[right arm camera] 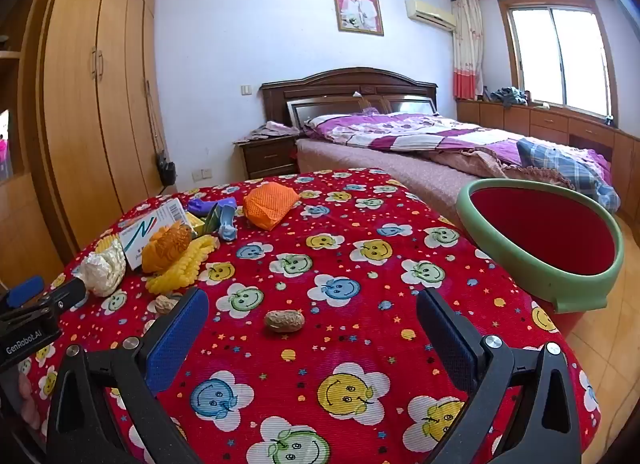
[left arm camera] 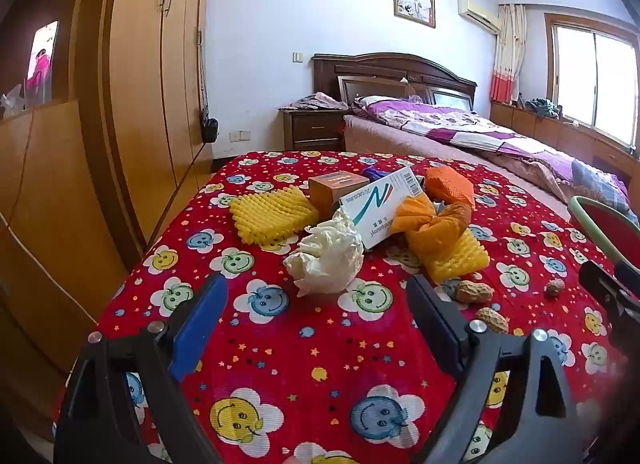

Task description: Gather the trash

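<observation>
Both tongs (left arm camera: 316, 316) (right arm camera: 312, 328) spread wide, empty; crumpled white tissue (left arm camera: 326, 260) ahead, peanuts (right arm camera: 284, 320) scattered.

Bare cloth (right arm camera: 320, 344) lies ahead; one peanut (right arm camera: 284, 320) apparently interrupts it.

Table under red cloth, litter on top

Table draped in a red smiley-flower printed cloth (right arm camera: 360, 344). On it: crumpled white tissue wad (left arm camera: 326, 260), yellow foam fruit net (left arm camera: 272, 215), small brown cardboard box (left arm camera: 334, 187), white medicine carton (left arm camera: 380, 203), orange foam nets (right arm camera: 270, 203), blue-purple wrappers (right arm camera: 220, 215), scattered peanut shells (right arm camera: 284, 320).
</observation>
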`<state>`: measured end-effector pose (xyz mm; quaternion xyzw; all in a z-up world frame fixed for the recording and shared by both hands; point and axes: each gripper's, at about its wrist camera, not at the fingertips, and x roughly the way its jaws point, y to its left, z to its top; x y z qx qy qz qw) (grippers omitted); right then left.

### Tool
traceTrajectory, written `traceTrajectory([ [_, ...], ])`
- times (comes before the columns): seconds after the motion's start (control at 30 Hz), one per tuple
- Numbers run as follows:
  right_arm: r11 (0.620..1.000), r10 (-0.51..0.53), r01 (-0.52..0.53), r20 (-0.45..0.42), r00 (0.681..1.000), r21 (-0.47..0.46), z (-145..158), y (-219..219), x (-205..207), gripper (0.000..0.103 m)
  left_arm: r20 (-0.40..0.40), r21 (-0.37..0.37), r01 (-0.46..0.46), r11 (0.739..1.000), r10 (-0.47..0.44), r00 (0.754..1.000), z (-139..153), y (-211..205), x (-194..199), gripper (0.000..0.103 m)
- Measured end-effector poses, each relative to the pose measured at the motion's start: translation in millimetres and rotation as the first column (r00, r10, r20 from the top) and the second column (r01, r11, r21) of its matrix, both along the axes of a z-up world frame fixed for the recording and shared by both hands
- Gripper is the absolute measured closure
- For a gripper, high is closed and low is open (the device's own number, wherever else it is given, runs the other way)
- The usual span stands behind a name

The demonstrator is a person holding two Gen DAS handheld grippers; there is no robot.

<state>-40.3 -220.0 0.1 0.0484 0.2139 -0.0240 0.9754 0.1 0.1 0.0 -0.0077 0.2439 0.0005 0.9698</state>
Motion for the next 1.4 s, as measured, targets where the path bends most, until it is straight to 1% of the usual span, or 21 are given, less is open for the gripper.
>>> traceTrajectory([
  [0.33, 1.000, -0.001, 0.001, 0.002, 1.000, 0.007, 0.0, -0.5, -0.3, 0.000, 0.004, 0.006, -0.002, 1.000, 0.002, 1.000, 0.6, -0.7, 1.1, 0.012],
  [0.47, 1.000, -0.001, 0.001, 0.002, 1.000, 0.006, 0.1, -0.4, -0.4, 0.000, 0.001, -0.005, 0.001, 1.000, -0.001, 1.000, 0.2, 1.3, 0.8, 0.012],
  [0.67, 1.000, -0.002, 0.002, 0.002, 1.000, 0.006, 0.0, -0.3, -0.2, 0.000, 0.002, 0.005, 0.001, 1.000, -0.001, 1.000, 3.6, -0.3, -0.3, 0.012],
  [1.4, 1.000, -0.005, 0.005, 0.004, 1.000, 0.001, -0.3, -0.4, -0.3, 0.000, 0.006, 0.010, 0.001, 1.000, -0.001, 1.000, 0.4, -3.2, -0.9, 0.012],
])
